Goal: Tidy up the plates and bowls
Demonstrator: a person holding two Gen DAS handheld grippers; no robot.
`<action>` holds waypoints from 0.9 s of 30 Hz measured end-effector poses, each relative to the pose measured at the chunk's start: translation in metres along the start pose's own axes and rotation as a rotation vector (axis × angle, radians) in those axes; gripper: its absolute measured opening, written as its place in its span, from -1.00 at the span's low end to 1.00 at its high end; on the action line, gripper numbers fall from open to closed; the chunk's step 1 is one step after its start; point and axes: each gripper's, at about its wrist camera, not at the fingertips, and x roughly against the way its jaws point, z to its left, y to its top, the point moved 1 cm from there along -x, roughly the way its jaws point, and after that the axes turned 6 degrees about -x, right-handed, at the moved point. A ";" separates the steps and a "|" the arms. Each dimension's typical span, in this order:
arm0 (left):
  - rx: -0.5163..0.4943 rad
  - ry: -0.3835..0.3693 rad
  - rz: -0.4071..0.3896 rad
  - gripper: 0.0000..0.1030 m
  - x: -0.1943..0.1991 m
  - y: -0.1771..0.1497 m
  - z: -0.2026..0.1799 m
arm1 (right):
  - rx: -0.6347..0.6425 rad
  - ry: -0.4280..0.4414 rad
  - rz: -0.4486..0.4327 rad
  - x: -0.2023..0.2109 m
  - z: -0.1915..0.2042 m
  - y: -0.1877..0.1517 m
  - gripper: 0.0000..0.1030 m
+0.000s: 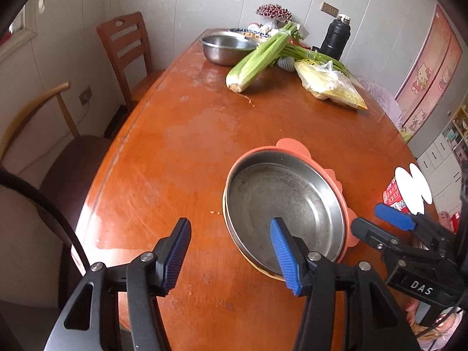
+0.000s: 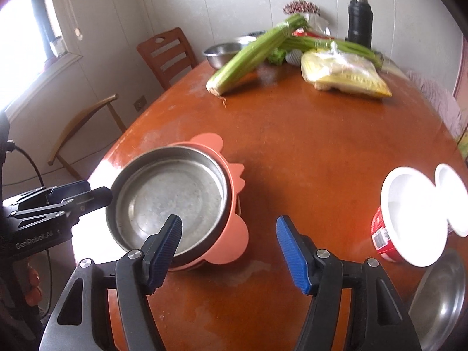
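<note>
A shallow steel pan (image 1: 286,201) sits stacked in an orange flower-edged plate (image 1: 294,146) on the wooden table; both also show in the right wrist view, the pan (image 2: 172,196) and the plate (image 2: 234,234). My left gripper (image 1: 231,251) is open and empty, its right finger over the pan's near rim. My right gripper (image 2: 229,251) is open and empty, its left finger over the pan's near rim; it also shows in the left wrist view (image 1: 377,222). A steel plate (image 2: 441,295) lies at the table's near right. A steel bowl (image 1: 228,48) stands at the far end.
Celery (image 1: 260,55), a bagged yellow food pack (image 1: 330,84) and a black flask (image 1: 335,39) lie at the far end. A red cup with white lid (image 2: 409,216) stands at the right. Wooden chairs (image 1: 125,49) stand along the table's left edge.
</note>
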 end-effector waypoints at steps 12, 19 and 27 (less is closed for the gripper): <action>0.024 -0.028 0.114 0.13 -0.043 0.004 -0.011 | 0.007 0.044 0.101 -0.031 0.002 -0.007 0.34; -0.011 -0.018 0.131 0.19 -0.054 0.008 -0.026 | 0.027 0.063 0.107 -0.034 -0.001 -0.004 0.34; -0.043 -0.020 0.137 0.20 -0.061 0.017 -0.044 | 0.034 0.056 0.123 -0.041 -0.008 -0.002 0.33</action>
